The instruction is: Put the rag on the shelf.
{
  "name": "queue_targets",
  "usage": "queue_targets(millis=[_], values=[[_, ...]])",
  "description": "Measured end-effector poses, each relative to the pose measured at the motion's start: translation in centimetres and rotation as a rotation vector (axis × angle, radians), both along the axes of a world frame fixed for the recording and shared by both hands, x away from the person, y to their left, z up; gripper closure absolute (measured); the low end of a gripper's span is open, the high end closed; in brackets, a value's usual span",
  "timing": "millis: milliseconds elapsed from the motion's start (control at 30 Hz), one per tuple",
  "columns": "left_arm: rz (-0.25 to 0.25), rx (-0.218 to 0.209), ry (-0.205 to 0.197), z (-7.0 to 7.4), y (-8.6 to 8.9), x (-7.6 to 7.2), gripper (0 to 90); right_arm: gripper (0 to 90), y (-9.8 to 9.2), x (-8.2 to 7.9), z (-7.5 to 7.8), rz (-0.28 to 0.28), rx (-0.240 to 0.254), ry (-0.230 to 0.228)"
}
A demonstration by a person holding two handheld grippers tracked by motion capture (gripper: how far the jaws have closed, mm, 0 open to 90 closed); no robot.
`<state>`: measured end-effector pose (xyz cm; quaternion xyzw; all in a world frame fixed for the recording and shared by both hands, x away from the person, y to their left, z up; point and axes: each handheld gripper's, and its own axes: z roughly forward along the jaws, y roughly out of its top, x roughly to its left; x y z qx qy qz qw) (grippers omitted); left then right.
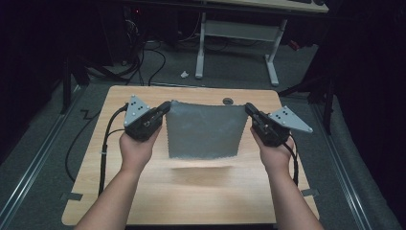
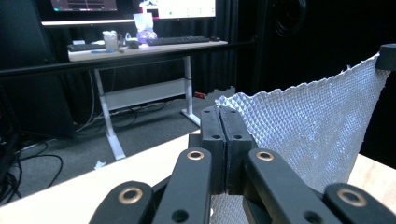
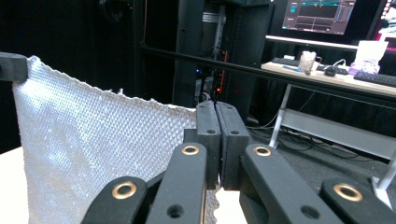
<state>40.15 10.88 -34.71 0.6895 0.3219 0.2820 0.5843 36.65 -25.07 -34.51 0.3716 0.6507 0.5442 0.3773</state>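
A grey waffle-textured cloth (image 1: 203, 130) hangs spread above the wooden table (image 1: 191, 191), held by its two top corners. My left gripper (image 1: 165, 107) is shut on the cloth's top left corner, my right gripper (image 1: 249, 109) on its top right corner. In the left gripper view the cloth (image 2: 308, 126) stretches away to the right from the closed jaws of the left gripper (image 2: 225, 112), with the other gripper's tip (image 2: 386, 56) at the far corner. In the right gripper view the cloth (image 3: 88, 154) runs off to the left of the right gripper (image 3: 216, 108), whose jaws are pressed together.
The cloth's lower edge hangs free above the table and throws a shadow (image 1: 203, 173) on the wood. A small round hole (image 1: 228, 101) sits near the table's far edge. Beyond stand a white-legged desk (image 1: 239, 33) and floor cables (image 1: 143, 62).
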Motion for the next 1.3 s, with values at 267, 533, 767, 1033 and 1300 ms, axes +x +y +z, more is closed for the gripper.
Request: queue_targets(millis=[267, 533, 767, 1033, 1300], values=[[0.043, 0.021, -0.008, 1.0, -0.2, 3.1, 89.4, 89.7, 0.3, 3.3, 0.8, -0.016, 0.010, 0.013], [0.079, 0.014, 0.016, 1.0, -0.9, 6.0, 89.4, 89.7, 0.3, 6.4, 0.5, -0.027, 0.023, 0.039], [0.078, 0.076, 0.102, -0.8, -1.7, 8.5, 89.4, 89.7, 0.1, 9.8, -1.1, -0.070, -0.008, 0.111], [0.053, 0.135, 0.203, -4.2, -1.7, 9.3, 89.4, 89.7, 0.5, 11.4, -3.1, -0.068, -0.077, 0.171], [0.008, 0.105, 0.265, -6.5, -1.1, 8.5, 89.4, 89.6, 0.7, 11.1, -5.3, -0.047, -0.115, 0.213]])
